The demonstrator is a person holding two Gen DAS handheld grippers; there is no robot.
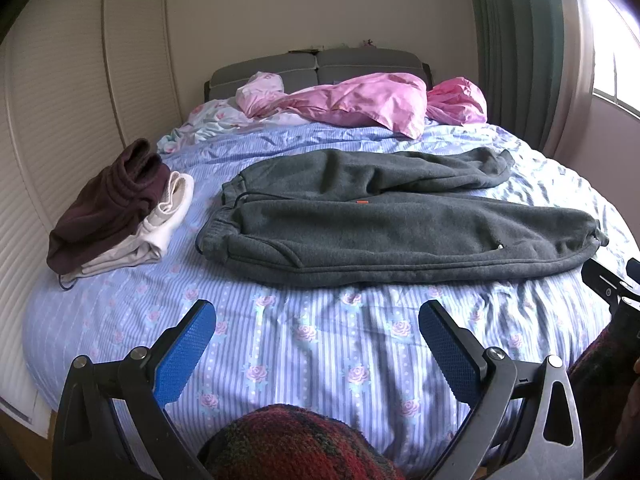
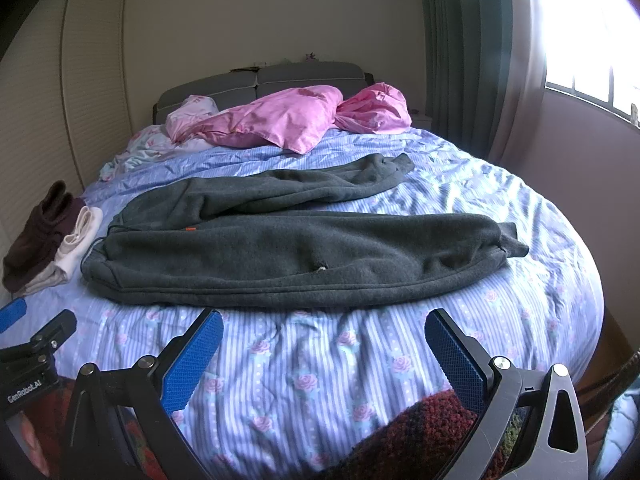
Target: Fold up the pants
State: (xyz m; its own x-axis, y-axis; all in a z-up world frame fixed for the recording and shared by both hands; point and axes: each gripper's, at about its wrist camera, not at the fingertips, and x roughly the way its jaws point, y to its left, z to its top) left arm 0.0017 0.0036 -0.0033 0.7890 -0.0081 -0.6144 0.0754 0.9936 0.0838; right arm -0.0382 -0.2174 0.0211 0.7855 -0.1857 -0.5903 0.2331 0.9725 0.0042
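Both grippers, left (image 1: 318, 334) and right (image 2: 324, 342), hold jaws wide apart before dark-grey fleece pants (image 1: 400, 236) lying unfolded, legs splayed.

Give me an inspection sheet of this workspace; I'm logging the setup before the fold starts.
Surface: bed with a striped floral blue sheet, wrinkled.
Job's things: grey pants spread sideways, waistband on the left, legs apart and pointing right; not yet folded.
Clutter: pile of clothes, maroon on white, left of the pants and apart from them; pink bedding bunched by the headboard.
Grippers: left gripper and right gripper both open, above the near edge of the bed, holding nothing.
Cables: nothing seen; only a dark drawstring at the waistband.
Surroundings: closet doors on the left, curtain and window on the right.
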